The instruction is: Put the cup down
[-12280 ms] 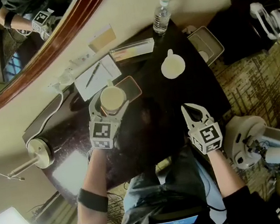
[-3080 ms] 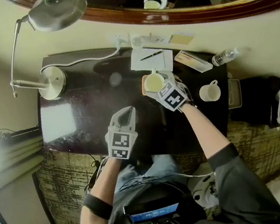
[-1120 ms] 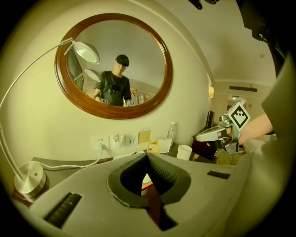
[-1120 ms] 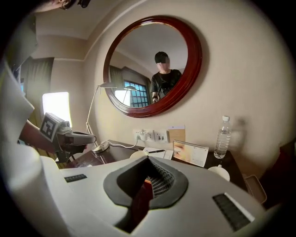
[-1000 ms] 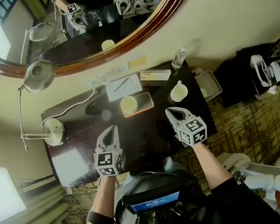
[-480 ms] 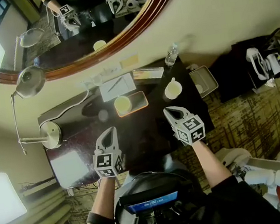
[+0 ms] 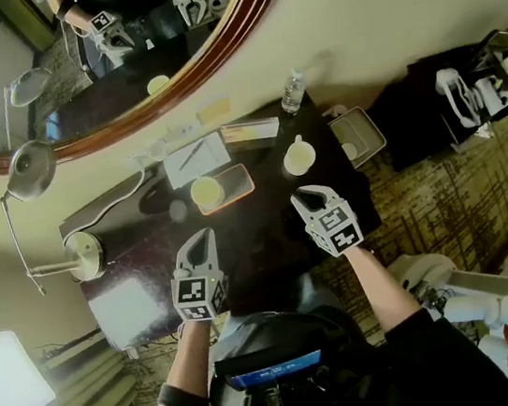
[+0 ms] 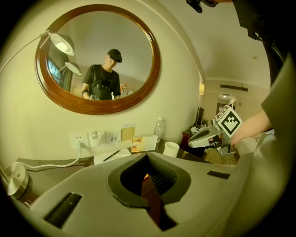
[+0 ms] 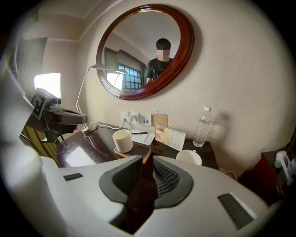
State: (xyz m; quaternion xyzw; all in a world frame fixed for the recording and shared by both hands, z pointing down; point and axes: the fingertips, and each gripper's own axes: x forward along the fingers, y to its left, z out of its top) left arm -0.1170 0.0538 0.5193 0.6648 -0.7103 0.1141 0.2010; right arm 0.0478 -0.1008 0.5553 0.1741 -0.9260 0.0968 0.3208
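Note:
A cream cup [image 7: 206, 191] [image 9: 122, 140] stands upright on an orange-rimmed tray [image 7: 237, 183] [image 9: 140, 152] on the dark table [image 7: 268, 233]. Neither gripper touches it. My left gripper [image 7: 201, 239] [image 8: 147, 155] hovers in front of the tray, shut and empty. In the left gripper view its jaws hide the cup. My right gripper [image 7: 305, 197] [image 9: 147, 159] hangs to the right of the tray. Its jaws have just been opening and stand a narrow gap apart with nothing between them.
A handled white cup [image 7: 299, 156] [image 9: 188, 157], a water bottle [image 7: 292, 92] [image 9: 202, 127], a standing card [image 7: 249, 132] and a notepad with a pen [image 7: 195, 157] line the back. A desk lamp [image 7: 82, 254] stands at the left. A round mirror [image 7: 123, 84] hangs above.
The head view has swung. Both grippers have drawn a little away from the cup, the right one more. The cup has stayed on its tray.

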